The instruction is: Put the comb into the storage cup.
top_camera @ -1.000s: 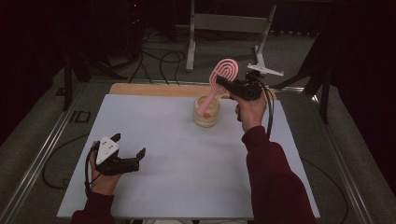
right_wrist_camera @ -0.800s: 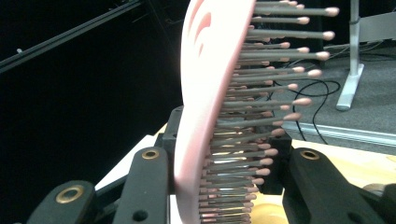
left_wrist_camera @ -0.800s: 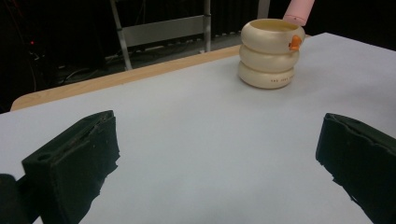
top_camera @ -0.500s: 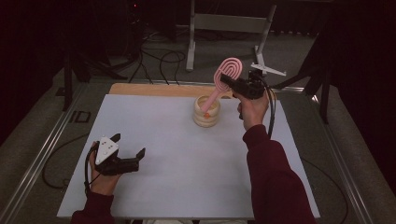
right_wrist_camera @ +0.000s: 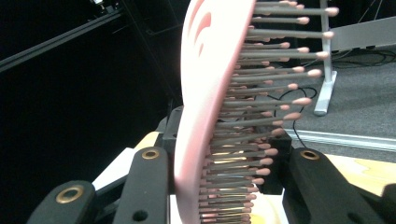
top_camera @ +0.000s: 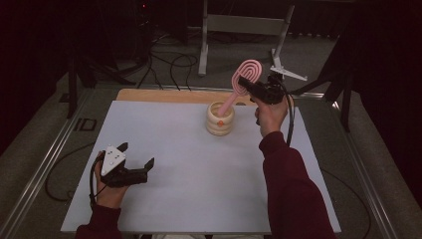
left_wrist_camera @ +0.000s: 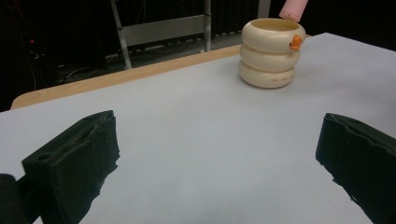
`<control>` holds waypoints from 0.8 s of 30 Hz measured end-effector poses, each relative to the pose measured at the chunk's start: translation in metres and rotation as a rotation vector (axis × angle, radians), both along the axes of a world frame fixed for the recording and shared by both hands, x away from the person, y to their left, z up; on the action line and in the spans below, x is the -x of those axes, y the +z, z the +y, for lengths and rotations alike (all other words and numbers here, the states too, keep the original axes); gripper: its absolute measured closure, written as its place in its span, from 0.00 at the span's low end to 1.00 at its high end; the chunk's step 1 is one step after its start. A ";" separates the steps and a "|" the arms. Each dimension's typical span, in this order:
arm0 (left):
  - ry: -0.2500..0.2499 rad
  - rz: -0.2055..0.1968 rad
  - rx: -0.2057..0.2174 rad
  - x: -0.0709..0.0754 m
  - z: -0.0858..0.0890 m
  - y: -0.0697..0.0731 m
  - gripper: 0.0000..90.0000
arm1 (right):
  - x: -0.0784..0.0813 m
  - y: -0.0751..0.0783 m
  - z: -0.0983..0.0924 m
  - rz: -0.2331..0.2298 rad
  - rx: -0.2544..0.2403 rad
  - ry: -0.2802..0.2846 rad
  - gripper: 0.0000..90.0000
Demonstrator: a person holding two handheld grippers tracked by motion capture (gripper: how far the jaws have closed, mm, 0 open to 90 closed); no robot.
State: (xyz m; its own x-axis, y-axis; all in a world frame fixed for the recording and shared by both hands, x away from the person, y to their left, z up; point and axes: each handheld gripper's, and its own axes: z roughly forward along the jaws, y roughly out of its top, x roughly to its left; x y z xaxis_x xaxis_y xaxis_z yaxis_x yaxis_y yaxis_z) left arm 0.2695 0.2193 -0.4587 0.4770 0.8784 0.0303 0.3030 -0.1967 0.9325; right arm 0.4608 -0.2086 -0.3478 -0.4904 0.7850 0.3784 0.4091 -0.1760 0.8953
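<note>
A pink hairbrush (top_camera: 248, 71) hangs tilted above the table, bristles towards my right gripper (top_camera: 246, 82), which is shut on its oval head. In the right gripper view the brush (right_wrist_camera: 205, 93) stands edge-on between the two black jaws of the gripper (right_wrist_camera: 219, 186). Its handle slants down to the mouth of a cream ringed cup (top_camera: 220, 119), and the handle tip (left_wrist_camera: 294, 7) sits right at the rim of the cup (left_wrist_camera: 270, 53). My left gripper (top_camera: 137, 154) rests open on the white table (top_camera: 199, 169) at the near left, with nothing between its fingers (left_wrist_camera: 74, 158).
A wooden strip (top_camera: 164, 95) borders the table's far edge. Behind it stand a metal stand (top_camera: 239, 25) and cables on the dark floor. Metal rails (top_camera: 45, 164) run along both sides of the table.
My right gripper has carried the brush a little to the right, and the brush stands slightly steeper over the cup. The left gripper has not moved.
</note>
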 end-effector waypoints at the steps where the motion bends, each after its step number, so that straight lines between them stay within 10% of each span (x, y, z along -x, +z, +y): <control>1: 0.000 0.000 0.000 0.000 0.000 0.000 0.00 | 0.000 0.000 0.000 0.002 0.002 -0.004 0.70; 24: 0.004 0.001 0.002 0.000 0.002 0.000 0.00 | -0.014 -0.003 0.002 0.005 0.010 -0.081 0.70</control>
State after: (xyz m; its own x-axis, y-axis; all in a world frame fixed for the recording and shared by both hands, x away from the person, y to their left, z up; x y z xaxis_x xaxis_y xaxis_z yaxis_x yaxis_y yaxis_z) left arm 0.2693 0.2215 -0.4583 0.4733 0.8804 0.0286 0.3044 -0.1939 0.9326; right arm 0.4745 -0.2069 -0.3504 -0.4230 0.8260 0.3727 0.3988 -0.1997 0.8951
